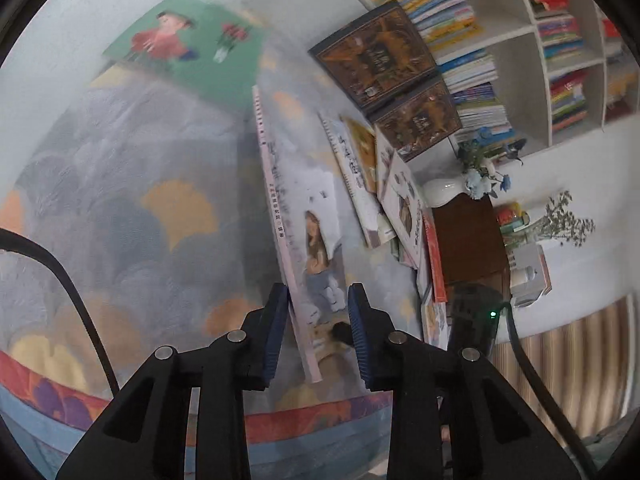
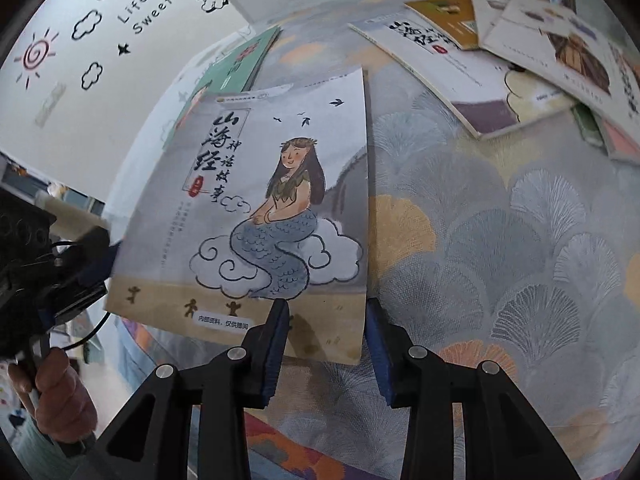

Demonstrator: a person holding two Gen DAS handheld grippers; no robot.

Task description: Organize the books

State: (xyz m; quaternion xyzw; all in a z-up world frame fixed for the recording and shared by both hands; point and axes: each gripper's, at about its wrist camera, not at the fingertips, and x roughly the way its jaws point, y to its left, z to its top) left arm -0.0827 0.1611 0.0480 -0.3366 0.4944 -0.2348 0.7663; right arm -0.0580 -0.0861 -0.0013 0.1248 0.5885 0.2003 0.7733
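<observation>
A thin book with a mermaid on its cover (image 2: 280, 200) is held up above the patterned carpet (image 2: 520, 240). My right gripper (image 2: 326, 320) is shut on its bottom edge near the right corner, one pad on the cover and the other at the book's edge. In the left wrist view the same book (image 1: 316, 248) shows almost edge-on, pink spine to the left. My left gripper (image 1: 318, 304) is shut on it with a pad against the spine. From the right wrist view the left gripper (image 2: 92, 268) sits at the book's lower left edge, with a person's hand (image 2: 52, 392) below it.
Several loose books (image 2: 460, 64) lie scattered on the carpet ahead. A green book (image 1: 188, 48) lies farther left, and two dark brown books (image 1: 376, 56) lean at a white bookshelf (image 1: 520, 40). A white vase (image 1: 444, 192) stands on a dark wooden stand (image 1: 468, 236).
</observation>
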